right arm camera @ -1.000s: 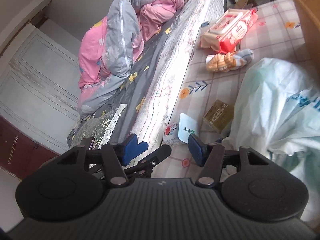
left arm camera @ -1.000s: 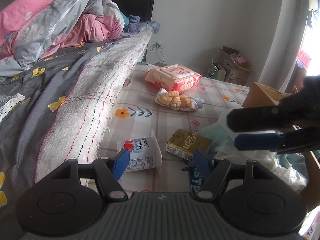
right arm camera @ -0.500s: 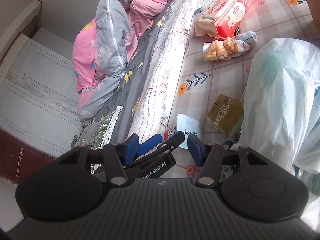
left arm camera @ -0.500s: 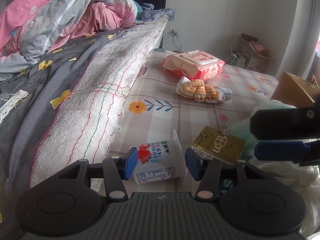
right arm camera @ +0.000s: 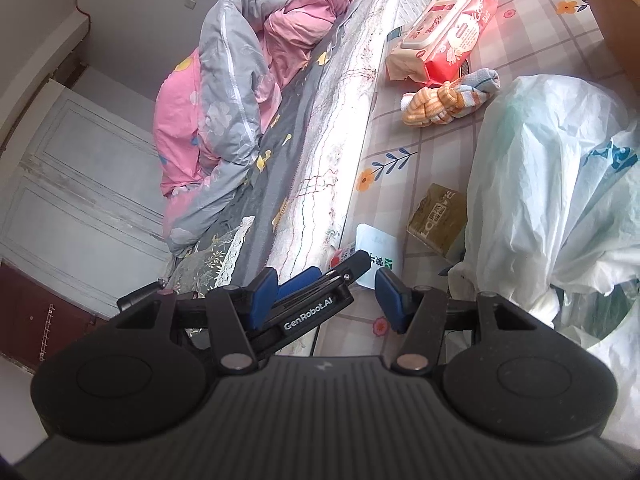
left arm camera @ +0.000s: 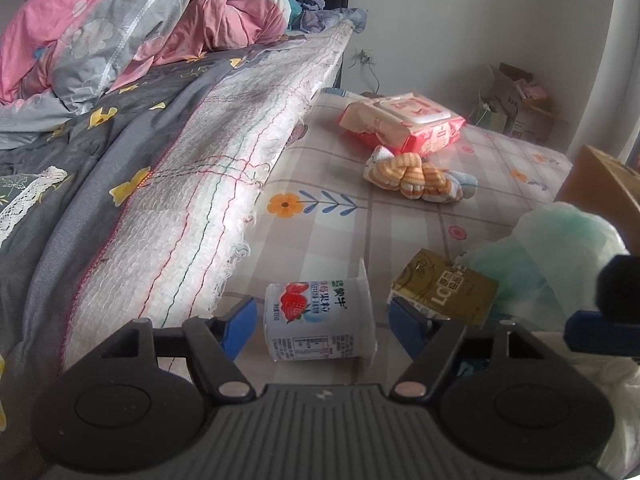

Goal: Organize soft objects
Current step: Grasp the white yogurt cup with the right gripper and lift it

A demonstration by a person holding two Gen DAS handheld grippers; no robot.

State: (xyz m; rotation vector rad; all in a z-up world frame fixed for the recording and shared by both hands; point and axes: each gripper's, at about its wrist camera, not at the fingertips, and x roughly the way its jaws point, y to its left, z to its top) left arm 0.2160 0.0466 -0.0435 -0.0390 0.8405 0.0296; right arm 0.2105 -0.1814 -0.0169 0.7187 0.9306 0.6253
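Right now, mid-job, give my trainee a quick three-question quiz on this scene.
1. True or false: the left gripper has its jaws open on either side of the yogurt cup.
2. Multiple choice: what lies right beside the wet wipes pack? A) a bundle of striped socks B) a glass bottle C) a pair of scissors
3. Fill in: the yogurt cup lies on its ____.

Key: 1 true; 2 A, the socks; 3 side.
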